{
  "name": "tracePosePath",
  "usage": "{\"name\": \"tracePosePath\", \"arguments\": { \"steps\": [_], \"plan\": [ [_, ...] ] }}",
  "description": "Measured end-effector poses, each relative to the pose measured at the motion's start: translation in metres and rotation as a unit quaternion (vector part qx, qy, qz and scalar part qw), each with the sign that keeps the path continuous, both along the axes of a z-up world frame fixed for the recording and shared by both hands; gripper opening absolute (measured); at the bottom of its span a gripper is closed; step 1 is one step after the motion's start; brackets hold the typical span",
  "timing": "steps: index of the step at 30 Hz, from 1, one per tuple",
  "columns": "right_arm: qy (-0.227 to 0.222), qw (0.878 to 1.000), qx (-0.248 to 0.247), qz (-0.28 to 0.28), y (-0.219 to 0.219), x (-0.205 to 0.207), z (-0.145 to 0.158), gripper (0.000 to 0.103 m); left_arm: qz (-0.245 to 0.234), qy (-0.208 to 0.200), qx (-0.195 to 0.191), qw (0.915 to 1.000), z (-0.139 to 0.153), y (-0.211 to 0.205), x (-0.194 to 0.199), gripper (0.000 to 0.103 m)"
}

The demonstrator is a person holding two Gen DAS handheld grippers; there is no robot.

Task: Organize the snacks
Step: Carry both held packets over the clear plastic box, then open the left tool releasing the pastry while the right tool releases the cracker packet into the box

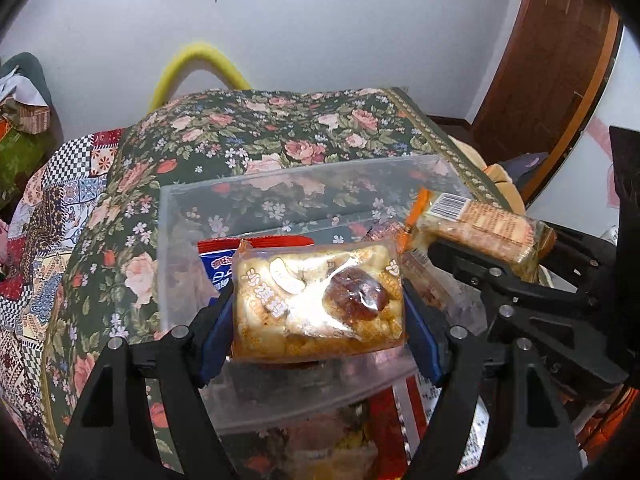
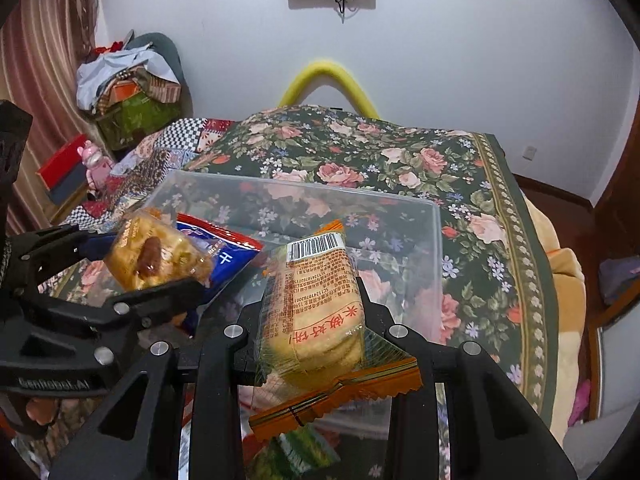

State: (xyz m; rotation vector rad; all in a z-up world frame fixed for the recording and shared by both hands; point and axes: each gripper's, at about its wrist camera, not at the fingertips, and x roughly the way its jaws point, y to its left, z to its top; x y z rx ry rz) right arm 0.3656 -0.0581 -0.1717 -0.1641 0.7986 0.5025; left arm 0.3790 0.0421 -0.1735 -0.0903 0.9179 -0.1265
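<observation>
My left gripper [image 1: 318,306] is shut on a clear packet of puffed-rice cake with a dark date on top [image 1: 320,300], held over the near part of a clear plastic bin [image 1: 280,184]. The same packet [image 2: 156,256] shows at the left of the right wrist view. My right gripper [image 2: 312,312] is shut on an orange-edged packet of rice crackers with a barcode [image 2: 320,308], also over the bin [image 2: 304,188]. That cracker packet [image 1: 480,232] appears to the right in the left wrist view. A red and blue snack bag [image 1: 224,256] lies inside the bin.
The bin stands on a table under a dark floral cloth [image 1: 260,132]. More packets show through clear plastic [image 1: 316,436] below the grippers. A yellow padded chair back [image 2: 328,80] rises behind the table. Boxes and clothes [image 2: 128,92] pile up at the far left.
</observation>
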Motion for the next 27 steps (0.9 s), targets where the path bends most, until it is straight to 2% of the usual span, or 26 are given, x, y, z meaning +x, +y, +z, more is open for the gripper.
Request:
{"name": "tracePosePath", "arguments": {
  "steps": [12, 20, 27],
  "plan": [
    [0.026, 0.999, -0.029, 0.005, 0.003, 0.009, -0.018, 0.031, 0.016, 0.006, 0.015, 0.9997, -0.015, 0.002, 0.011, 0.077],
    [0.023, 0.999, -0.031, -0.007, -0.003, 0.006, -0.013, 0.057, 0.016, 0.004, 0.013, 0.9998, -0.006, 0.003, 0.0, 0.082],
    [-0.01, 0.999, -0.032, -0.014, -0.01, -0.013, 0.014, 0.059, 0.025, -0.013, -0.007, 0.9996, 0.022, 0.011, -0.022, 0.082]
  ]
}}
